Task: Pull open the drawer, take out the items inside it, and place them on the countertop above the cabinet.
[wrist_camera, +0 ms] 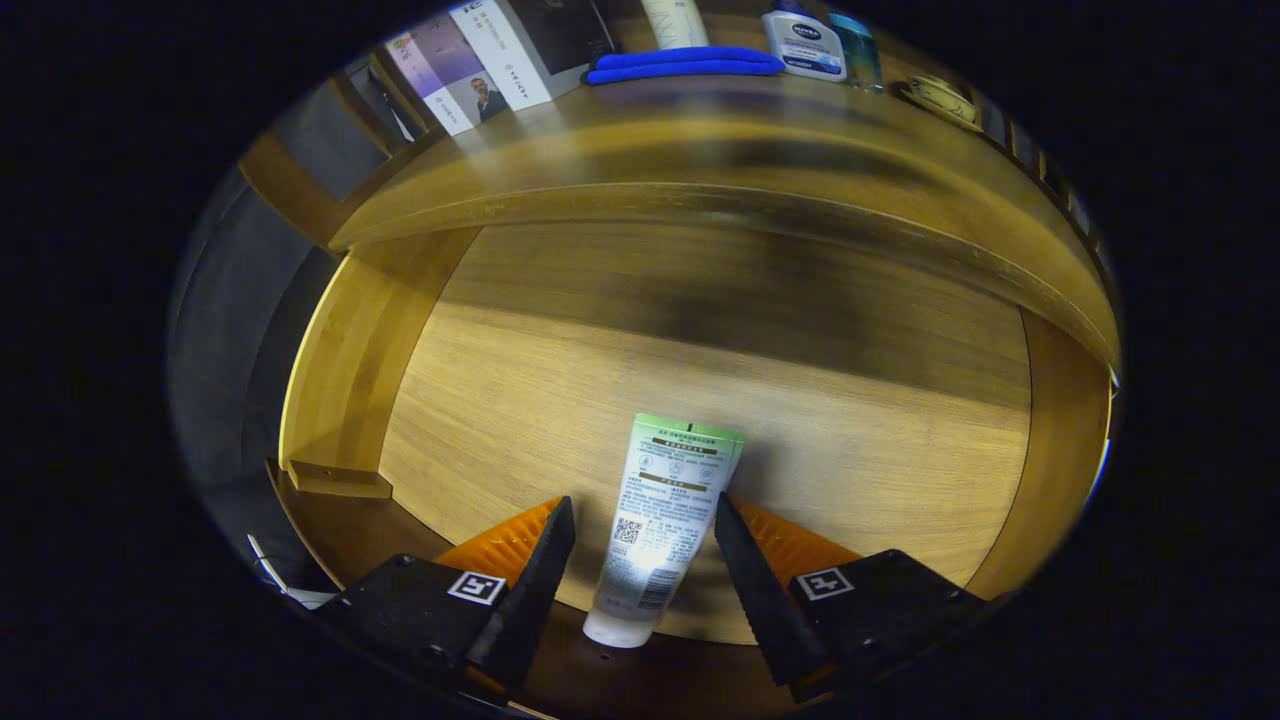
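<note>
The wooden drawer (700, 330) is pulled open below the countertop (700, 140). A white and green tube (665, 520) lies on the drawer floor, its white cap toward me and its crimped green end pointing into the drawer. My gripper (645, 510) is open and straddles the tube. One finger stands on each side of the tube's middle, with a small gap left on both sides.
On the countertop above lie a folded blue cloth (685, 63), a white and blue bottle (805, 42), a teal bottle (858, 48), a pale tube (675, 20) and a small dish (940, 98). Booklets (480, 65) lean at the back left. Drawer walls (345, 370) rise on both sides.
</note>
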Motion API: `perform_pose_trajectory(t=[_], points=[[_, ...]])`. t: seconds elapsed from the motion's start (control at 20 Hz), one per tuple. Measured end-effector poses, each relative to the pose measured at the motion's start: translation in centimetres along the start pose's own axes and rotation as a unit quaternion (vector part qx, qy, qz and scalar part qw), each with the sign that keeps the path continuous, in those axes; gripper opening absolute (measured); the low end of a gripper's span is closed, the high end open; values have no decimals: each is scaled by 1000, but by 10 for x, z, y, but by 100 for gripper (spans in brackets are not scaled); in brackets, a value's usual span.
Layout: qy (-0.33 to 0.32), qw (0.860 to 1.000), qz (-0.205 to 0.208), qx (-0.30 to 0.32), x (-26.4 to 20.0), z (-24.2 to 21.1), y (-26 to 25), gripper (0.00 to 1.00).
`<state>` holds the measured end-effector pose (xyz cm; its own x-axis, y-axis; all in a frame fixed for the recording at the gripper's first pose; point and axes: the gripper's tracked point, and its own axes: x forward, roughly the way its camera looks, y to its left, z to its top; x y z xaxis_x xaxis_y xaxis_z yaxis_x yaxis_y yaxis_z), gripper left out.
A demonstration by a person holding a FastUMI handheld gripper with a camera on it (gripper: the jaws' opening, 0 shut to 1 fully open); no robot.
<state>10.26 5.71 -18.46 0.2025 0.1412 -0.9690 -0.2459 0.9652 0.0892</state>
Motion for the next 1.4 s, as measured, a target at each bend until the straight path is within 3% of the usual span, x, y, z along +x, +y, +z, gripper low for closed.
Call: perform_pose_trajectory(t=[0.1,0.35,0.4,0.5,0.65,0.75,0.9,1.15,1.4], points=[[9,1000,0,-6,1,-4,0,67],[-38,998,-11,-40,-2,5,1,58],[-50,998,-17,-43,-10,9,1,47],[-71,997,-9,-34,-12,14,3,47],[-123,992,18,29,-28,36,2,22],[-140,989,22,40,-45,45,1,6],[-104,994,25,11,-40,32,4,6],[-51,996,-2,-74,-16,9,16,70],[-5,995,-32,-96,-2,9,11,73]])
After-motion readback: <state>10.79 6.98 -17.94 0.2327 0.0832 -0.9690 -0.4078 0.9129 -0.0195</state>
